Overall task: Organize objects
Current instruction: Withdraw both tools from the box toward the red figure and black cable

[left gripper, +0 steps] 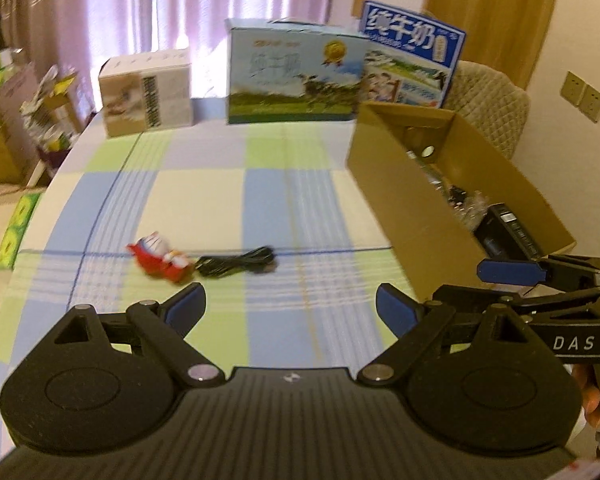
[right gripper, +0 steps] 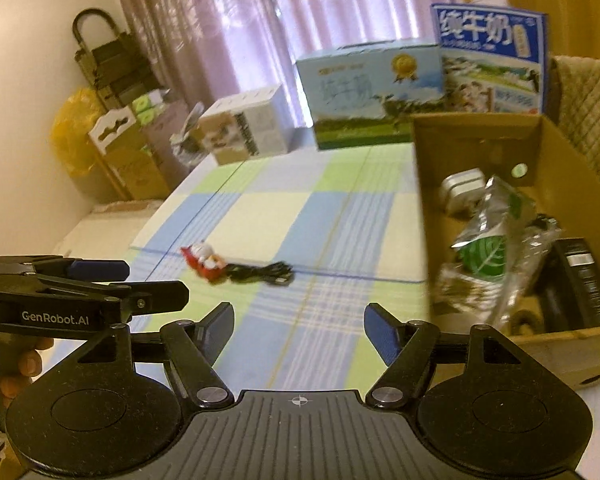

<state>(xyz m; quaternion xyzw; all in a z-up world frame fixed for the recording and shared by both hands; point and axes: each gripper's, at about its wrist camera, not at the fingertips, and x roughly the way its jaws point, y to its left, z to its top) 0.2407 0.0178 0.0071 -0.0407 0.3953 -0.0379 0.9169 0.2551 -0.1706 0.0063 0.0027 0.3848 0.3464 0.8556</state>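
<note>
A small red and white toy figure (left gripper: 159, 261) (right gripper: 204, 262) lies on the checked tablecloth, and a coiled black cable (left gripper: 238, 267) (right gripper: 262, 271) touches its right side. My left gripper (left gripper: 291, 310) hovers open just short of them, nothing between its fingers. My right gripper (right gripper: 299, 330) is open too and holds nothing. It stands to the right of the left one, whose body shows at the right wrist view's left edge. An open cardboard box (left gripper: 392, 200) (right gripper: 424, 216) on the right holds a crumpled foil bag (right gripper: 484, 240), a silver case (right gripper: 462, 188) and a black item (right gripper: 580, 280).
Two milk cartons (left gripper: 296, 76) (right gripper: 374, 92) and a white box (left gripper: 148, 92) (right gripper: 246, 124) stand along the table's far edge. A quilted chair (left gripper: 488, 100) is behind the cardboard box. Boxes and bags are stacked on the floor at left (right gripper: 112, 148).
</note>
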